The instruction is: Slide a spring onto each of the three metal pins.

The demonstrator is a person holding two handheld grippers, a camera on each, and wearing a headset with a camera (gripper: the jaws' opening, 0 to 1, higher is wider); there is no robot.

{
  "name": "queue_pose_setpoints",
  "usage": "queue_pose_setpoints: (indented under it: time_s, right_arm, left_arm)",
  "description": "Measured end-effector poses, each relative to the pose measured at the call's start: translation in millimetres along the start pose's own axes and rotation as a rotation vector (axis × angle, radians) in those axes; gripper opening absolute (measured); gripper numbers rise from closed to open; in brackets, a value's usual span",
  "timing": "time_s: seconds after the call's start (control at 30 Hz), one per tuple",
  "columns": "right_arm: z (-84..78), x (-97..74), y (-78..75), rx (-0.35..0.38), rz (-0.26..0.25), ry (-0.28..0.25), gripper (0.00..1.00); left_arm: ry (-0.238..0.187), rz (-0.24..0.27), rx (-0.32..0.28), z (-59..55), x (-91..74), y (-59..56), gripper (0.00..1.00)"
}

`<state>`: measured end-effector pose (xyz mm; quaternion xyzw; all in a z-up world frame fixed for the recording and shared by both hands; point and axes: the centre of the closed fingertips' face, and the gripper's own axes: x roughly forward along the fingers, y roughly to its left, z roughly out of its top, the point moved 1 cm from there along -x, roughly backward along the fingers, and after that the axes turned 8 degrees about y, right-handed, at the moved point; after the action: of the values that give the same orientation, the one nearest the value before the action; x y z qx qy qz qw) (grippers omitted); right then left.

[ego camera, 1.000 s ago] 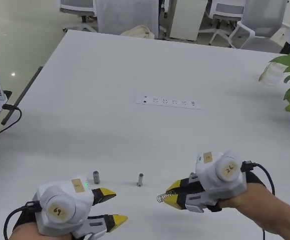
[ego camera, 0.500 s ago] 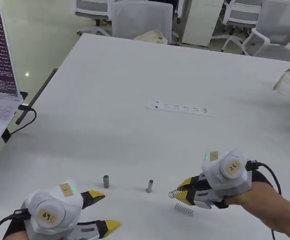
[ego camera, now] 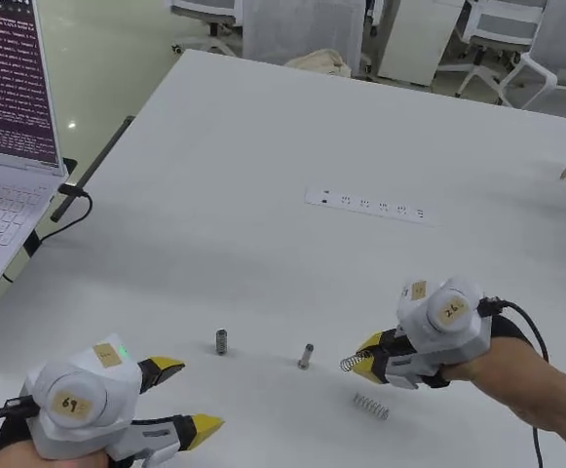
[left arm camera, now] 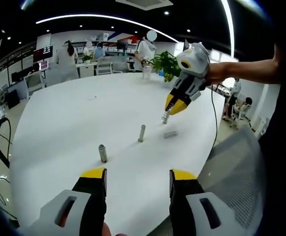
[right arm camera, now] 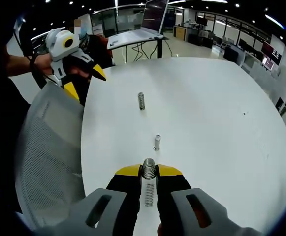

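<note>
On the white table point(ego camera: 263, 146) stand two short metal pins. The left pin point(ego camera: 221, 341) point(left arm camera: 102, 153) point(right arm camera: 141, 101) wears a spring. The right pin point(ego camera: 306, 356) point(left arm camera: 142, 133) point(right arm camera: 157, 142) is bare. My right gripper point(ego camera: 363, 363) point(right arm camera: 149, 172) is shut on a spring point(ego camera: 348, 364) point(right arm camera: 149, 183) that sticks out past its tips, just right of the bare pin and slightly above the table. Another loose spring point(ego camera: 370, 407) point(left arm camera: 171, 133) lies flat below that gripper. My left gripper point(ego camera: 187, 395) point(left arm camera: 138, 174) hangs open at the near left, nothing between its jaws.
A white power strip point(ego camera: 372, 207) lies mid-table. An open laptop point(ego camera: 10, 127) with its cable point(ego camera: 68, 219) sits beyond the table's left edge. Office chairs point(ego camera: 302, 29) stand at the far end.
The camera has swung left. My right gripper has carried its spring a little farther from the near edge, level with the bare pin. The left gripper has drawn back left of the pins.
</note>
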<state>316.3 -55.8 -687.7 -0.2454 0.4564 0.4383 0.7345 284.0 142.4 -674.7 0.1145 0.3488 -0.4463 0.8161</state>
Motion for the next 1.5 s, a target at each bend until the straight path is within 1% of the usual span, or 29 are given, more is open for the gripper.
queue_pose_setpoints:
  time_s: [0.17,0.37,0.6,0.67,0.97,1.1,1.33,1.5]
  right_arm:
    - [5.9,4.5,-5.9,-0.014,0.000,0.015,0.09]
    - [11.6,10.8,-9.1,-0.041,0.005,0.039,0.09]
    - [18.2,19.5,-11.9,-0.072,0.013,0.061,0.09]
    - [21.3,21.4,-11.8,-0.081,0.018,0.064,0.09]
    - [31.2,30.8,-15.7,-0.124,0.028,0.089,0.09]
    - [33.4,34.8,-15.3,-0.142,0.035,0.104,0.09]
    - [35.1,43.9,-12.8,-0.179,0.048,0.135,0.09]
    - [38.2,47.4,-12.4,-0.192,0.053,0.141,0.09]
  left_arm:
    - [-0.007,0.016,-0.035,-5.0,-6.2,7.6,0.52]
    - [-0.005,0.037,-0.050,-11.0,-11.0,13.9,0.52]
    - [-0.005,0.042,-0.068,-15.8,-13.6,15.2,0.52]
    - [0.000,0.044,-0.065,-17.3,-13.9,15.2,0.52]
    - [-0.003,0.046,-0.070,-17.6,-15.6,17.1,0.52]
    - [-0.004,0.048,-0.074,-17.1,-16.2,18.6,0.52]
    - [-0.005,0.055,-0.087,-20.9,-18.3,22.2,0.51]
    - [-0.004,0.058,-0.095,-23.1,-20.1,24.5,0.51]
